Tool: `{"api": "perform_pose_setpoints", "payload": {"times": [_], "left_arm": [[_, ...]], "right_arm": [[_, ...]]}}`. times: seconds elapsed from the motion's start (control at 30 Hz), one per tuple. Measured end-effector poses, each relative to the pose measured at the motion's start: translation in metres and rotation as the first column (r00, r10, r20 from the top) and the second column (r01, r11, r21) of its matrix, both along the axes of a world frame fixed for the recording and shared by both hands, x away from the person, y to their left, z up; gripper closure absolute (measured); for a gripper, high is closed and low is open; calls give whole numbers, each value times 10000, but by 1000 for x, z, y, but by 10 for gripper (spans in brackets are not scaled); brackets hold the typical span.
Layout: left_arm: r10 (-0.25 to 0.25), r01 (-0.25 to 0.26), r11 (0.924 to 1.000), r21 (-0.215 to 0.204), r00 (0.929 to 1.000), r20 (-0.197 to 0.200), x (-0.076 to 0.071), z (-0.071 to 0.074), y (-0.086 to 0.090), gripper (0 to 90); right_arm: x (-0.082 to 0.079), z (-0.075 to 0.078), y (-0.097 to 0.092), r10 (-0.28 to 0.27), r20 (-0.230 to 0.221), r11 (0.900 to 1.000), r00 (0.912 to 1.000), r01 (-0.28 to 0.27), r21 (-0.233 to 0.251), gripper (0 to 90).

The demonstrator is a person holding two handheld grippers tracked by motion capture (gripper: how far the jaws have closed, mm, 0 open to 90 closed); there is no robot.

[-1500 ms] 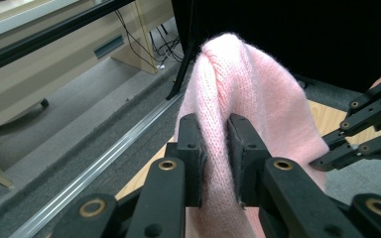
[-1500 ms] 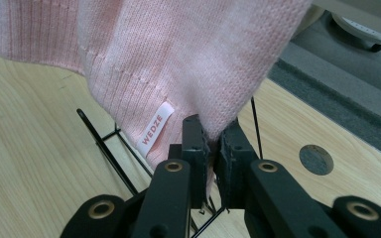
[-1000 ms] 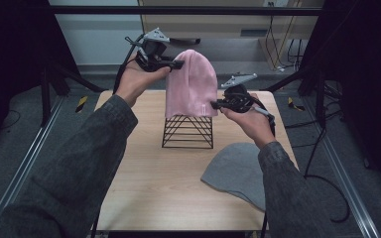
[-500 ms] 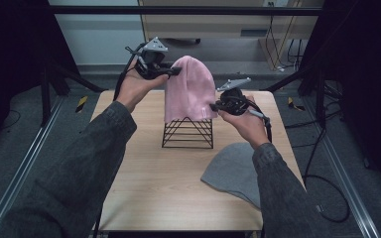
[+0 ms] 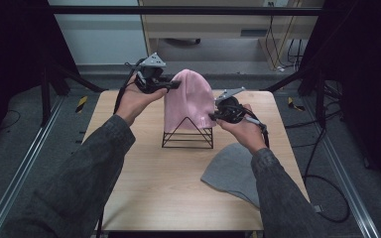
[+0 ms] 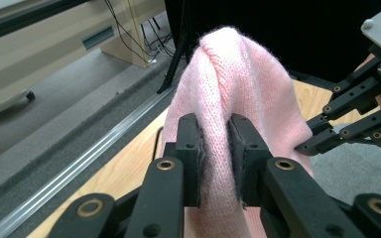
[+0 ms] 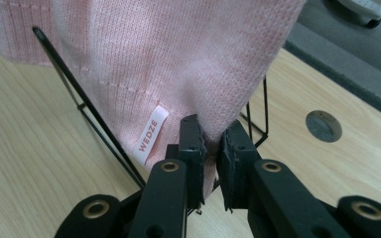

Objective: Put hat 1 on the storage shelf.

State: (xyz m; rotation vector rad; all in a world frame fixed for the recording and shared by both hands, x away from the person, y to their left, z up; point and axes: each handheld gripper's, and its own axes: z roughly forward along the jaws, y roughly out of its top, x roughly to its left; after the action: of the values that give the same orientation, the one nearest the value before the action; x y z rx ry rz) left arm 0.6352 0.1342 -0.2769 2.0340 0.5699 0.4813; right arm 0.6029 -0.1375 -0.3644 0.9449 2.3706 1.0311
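The jaws of the left gripper (image 6: 214, 148) and right gripper (image 7: 211, 148) are both pinched on the pink hat (image 5: 188, 101), which is held over the wire stand (image 5: 187, 135) on the table (image 5: 144, 178).

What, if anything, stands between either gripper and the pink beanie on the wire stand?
Nothing visible. Both grippers are already shut on the pink beanie: the left gripper pinches a fold high on it, the right gripper pinches its lower edge beside the wire stand.

Dim, soft overhead light; dark edges
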Motion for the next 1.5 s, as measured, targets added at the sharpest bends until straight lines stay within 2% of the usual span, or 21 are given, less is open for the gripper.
{"api": "perform_pose_setpoints", "payload": {"times": [0.2, 0.43, 0.63, 0.77, 0.83, 0.97, 1.1, 1.3, 1.5], "left_arm": [[-37, 37, 9999, -98, 10000, -14, -7, -4, -1, 767], [-100, 100, 9999, -12, 9994, -321, -9, -19, 0, 767], [-60, 62, 10000, 45, 9988, -490, -9, -28, 2, 767], [-25, 29, 10000, 70, 9982, -593, -10, -33, 4, 767], [-89, 93, 9999, 52, 9977, -672, -11, -36, 3, 767], [-177, 196, 9995, 259, 9974, -698, -14, -42, 0, 768], [-200, 223, 9994, 278, 9965, -817, -18, -49, 1, 766], [-56, 100, 9991, 417, 9946, -1039, -21, -57, 6, 766], [-151, 210, 9985, 505, 9931, -1162, -25, -61, 7, 763]], "right_arm": [[-3, -5, 0, 107, -68, 9999, 9999, -108, -122, 815], [-6, -17, 0, 151, -457, 9997, 9988, -160, -186, 806], [-6, -18, 1, 168, -463, 9995, 9988, -179, -248, 787], [-6, -18, 2, 96, -445, 9995, 9990, -109, -286, 728], [-7, -17, 1, -136, -395, 9996, 9991, 125, -267, 660], [-8, -15, -2, -189, -357, 9994, 9992, 178, -297, 622], [-12, -12, -10, -431, -298, 9982, 9986, 419, -418, 566], [-17, -11, -22, -775, -271, 9963, 9966, 764, -392, 523], [-23, -13, -31, -983, -313, 9941, 9947, 968, -487, 504]]}}
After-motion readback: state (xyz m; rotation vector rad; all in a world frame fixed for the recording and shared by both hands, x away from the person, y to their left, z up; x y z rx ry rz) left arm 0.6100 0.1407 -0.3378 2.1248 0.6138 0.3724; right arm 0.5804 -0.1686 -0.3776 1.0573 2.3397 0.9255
